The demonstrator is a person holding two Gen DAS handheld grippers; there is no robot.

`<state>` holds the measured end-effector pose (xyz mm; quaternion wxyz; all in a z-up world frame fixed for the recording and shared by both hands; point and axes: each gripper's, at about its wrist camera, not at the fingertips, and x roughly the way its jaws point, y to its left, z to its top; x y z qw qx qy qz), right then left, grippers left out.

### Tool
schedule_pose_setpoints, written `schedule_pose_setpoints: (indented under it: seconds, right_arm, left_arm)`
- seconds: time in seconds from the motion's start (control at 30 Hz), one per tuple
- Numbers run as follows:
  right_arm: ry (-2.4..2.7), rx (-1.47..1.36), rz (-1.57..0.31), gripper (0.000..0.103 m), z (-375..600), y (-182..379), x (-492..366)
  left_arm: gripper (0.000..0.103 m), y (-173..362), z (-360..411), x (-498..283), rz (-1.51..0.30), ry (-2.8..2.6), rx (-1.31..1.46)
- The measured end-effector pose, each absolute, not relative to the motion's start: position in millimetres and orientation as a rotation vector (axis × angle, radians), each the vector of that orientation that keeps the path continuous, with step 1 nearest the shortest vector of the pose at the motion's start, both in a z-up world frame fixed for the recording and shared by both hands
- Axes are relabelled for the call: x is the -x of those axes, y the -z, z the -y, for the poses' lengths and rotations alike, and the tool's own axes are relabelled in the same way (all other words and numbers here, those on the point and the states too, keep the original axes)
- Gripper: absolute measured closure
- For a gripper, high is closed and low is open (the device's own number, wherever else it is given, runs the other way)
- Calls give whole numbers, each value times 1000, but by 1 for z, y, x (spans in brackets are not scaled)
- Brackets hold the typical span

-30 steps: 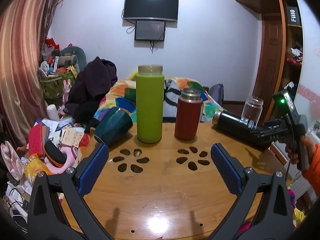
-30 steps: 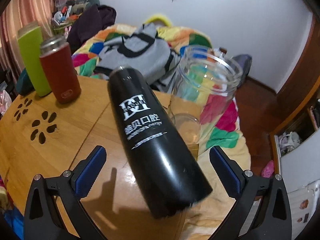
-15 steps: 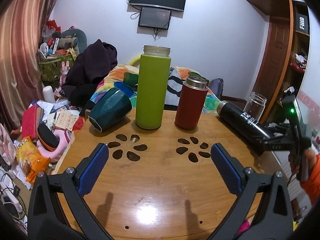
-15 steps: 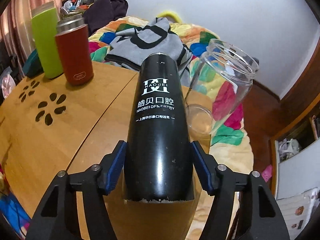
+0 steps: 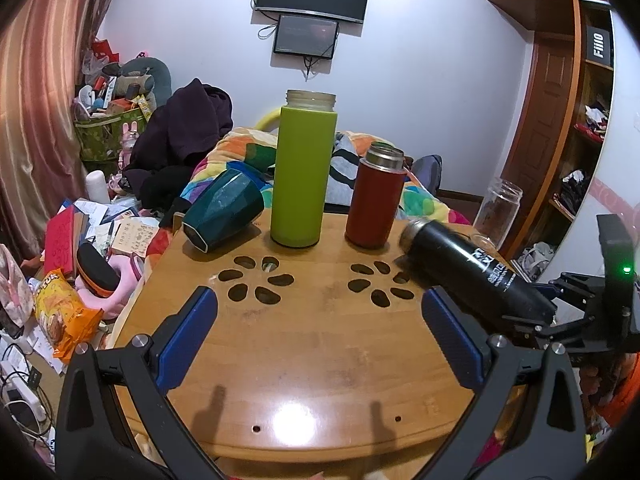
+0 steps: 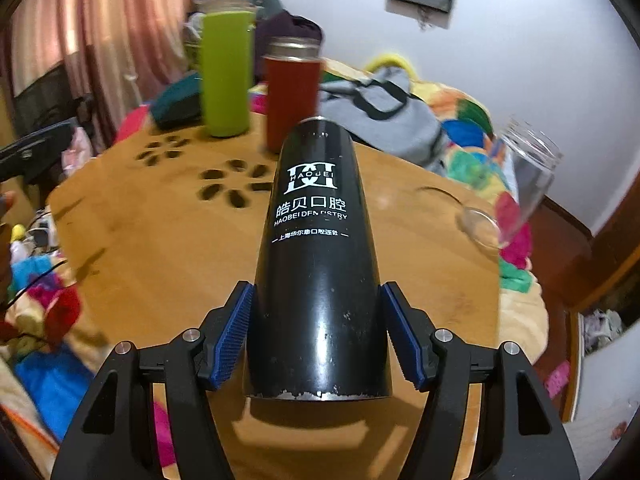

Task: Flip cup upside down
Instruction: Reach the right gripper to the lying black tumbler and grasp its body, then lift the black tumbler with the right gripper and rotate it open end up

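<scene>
My right gripper (image 6: 318, 340) is shut on the base end of a black flask cup (image 6: 316, 248) with white lettering. It holds the cup nearly level above the wooden table (image 6: 160, 248), mouth pointing away from me. In the left wrist view the black cup (image 5: 476, 272) hangs tilted over the table's right side, held by the right gripper (image 5: 560, 316). My left gripper (image 5: 320, 336) is open and empty over the near part of the table (image 5: 320, 360).
A tall green bottle (image 5: 303, 172) and a red flask (image 5: 375, 200) stand upright at the table's far side. A dark teal cup (image 5: 222, 210) lies on its side at far left. A clear glass jar (image 6: 520, 188) stands at the right edge. Clutter surrounds the table.
My right gripper closed on the black cup's base, lifted it off the table and swung it left. My left gripper stayed open, drifting slightly closer.
</scene>
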<state>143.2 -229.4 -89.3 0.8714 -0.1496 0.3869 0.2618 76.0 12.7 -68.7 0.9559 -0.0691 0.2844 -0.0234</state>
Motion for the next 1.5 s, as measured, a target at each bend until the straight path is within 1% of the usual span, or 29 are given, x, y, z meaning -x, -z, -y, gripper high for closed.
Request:
schedule_pose_setpoints:
  seconds: [0.2, 0.37, 0.8, 1.03, 1.3, 1.5]
  right_arm:
    - [-664, 324, -788, 42, 199, 92, -125]
    - [-757, 314, -778, 42, 183, 93, -107]
    - [-726, 198, -828, 41, 204, 98, -90]
    - [-703, 184, -874, 42, 207, 95, -86]
    - [-707, 210, -862, 42, 203, 64, -84]
    - [-704, 227, -864, 42, 199, 50, -82]
  left_arm:
    - [0, 72, -8, -65, -571, 58, 94]
    - [0, 80, 1, -59, -576, 84, 1]
    - [0, 106, 23, -64, -631, 137, -68]
    - [0, 124, 42, -63, -649, 192, -122]
    - [0, 128, 64, -59, -575, 248, -185]
    - [0, 123, 87, -55, -464, 275, -262]
